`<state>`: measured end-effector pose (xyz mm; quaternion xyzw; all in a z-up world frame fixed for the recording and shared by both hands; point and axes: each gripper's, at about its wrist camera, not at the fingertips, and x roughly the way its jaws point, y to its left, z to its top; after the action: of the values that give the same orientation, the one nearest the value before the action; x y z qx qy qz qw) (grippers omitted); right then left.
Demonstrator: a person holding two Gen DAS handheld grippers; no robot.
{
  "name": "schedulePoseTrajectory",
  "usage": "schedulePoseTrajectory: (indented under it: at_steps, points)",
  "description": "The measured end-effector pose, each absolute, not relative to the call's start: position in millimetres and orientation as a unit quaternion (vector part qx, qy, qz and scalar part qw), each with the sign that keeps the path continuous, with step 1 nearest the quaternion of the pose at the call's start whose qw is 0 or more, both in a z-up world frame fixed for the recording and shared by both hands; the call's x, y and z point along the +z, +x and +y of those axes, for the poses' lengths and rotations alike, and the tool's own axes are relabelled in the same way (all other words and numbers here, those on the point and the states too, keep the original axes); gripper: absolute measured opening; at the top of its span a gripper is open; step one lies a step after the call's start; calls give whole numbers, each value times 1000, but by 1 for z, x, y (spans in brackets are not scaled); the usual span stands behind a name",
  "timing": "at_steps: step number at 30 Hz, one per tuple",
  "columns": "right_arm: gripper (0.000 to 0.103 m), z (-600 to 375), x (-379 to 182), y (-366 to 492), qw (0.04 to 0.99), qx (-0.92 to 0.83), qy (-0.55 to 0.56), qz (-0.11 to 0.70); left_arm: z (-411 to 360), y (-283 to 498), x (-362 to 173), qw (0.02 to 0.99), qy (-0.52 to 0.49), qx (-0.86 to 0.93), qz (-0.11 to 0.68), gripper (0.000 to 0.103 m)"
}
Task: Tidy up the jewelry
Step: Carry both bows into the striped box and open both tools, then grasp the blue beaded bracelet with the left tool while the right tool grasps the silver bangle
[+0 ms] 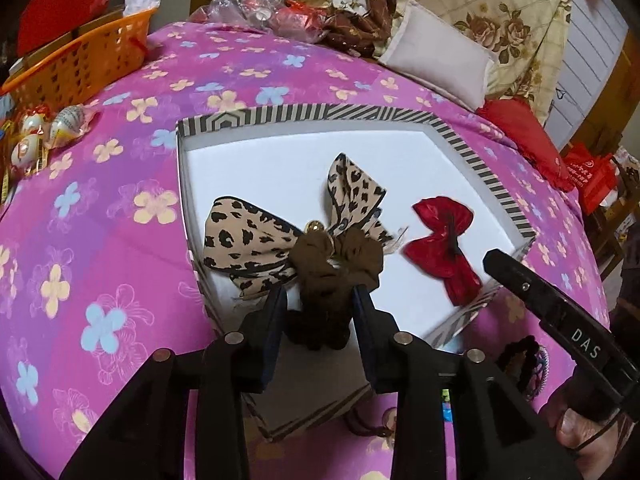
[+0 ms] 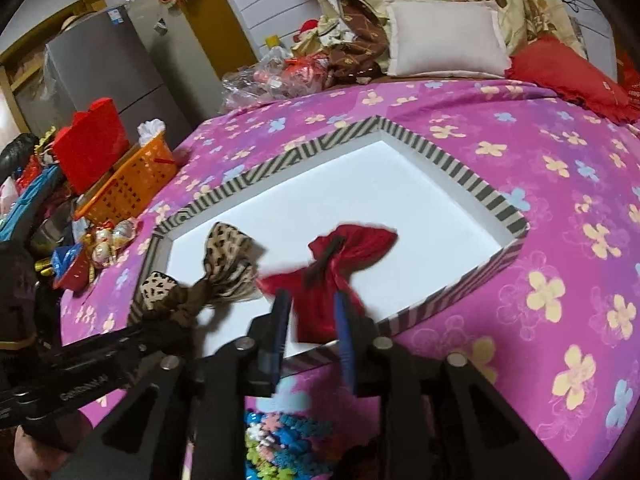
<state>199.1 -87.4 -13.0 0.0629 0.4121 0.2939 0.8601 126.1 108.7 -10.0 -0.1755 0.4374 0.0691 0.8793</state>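
In the striped tray (image 1: 502, 184) on the bed, the left gripper (image 1: 320, 300) fingers bracket the leopard scrunchie bow (image 1: 248, 244), barely parted; the right gripper (image 2: 310, 312) fingers stand apart around the red bow (image 2: 340, 256).

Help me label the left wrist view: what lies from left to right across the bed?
Orange basket → leopard-print bow → brown scrunchie → red bow → right gripper.

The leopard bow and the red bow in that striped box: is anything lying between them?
Nothing: in the left wrist view only the bare white floor of the striped box separates the leopard bow from the red bow.
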Motion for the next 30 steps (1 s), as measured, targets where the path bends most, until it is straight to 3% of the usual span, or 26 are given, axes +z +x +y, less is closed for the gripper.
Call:
schedulePoseTrajectory:
  at_steps: [3,13,21,24,30]
  points:
    - [35,-89,-6,197,863,288,59,411,108,123,-2,887,-170,65,423,15]
    - [35,-161,19,167,886,185,50,421,96,120,1,888,-180,-13,423,29]
    - [42,-212,14,107,883,146,44,444,68,85,16,909,-156,-83,378,30]
    - [42,-223,1,99,877,145,34,457,44,56,21,919,-123,-125,354,43]
    - [42,-232,-16,100,864,143,27,482,10,52,-6,899,-92,-154,398,45]
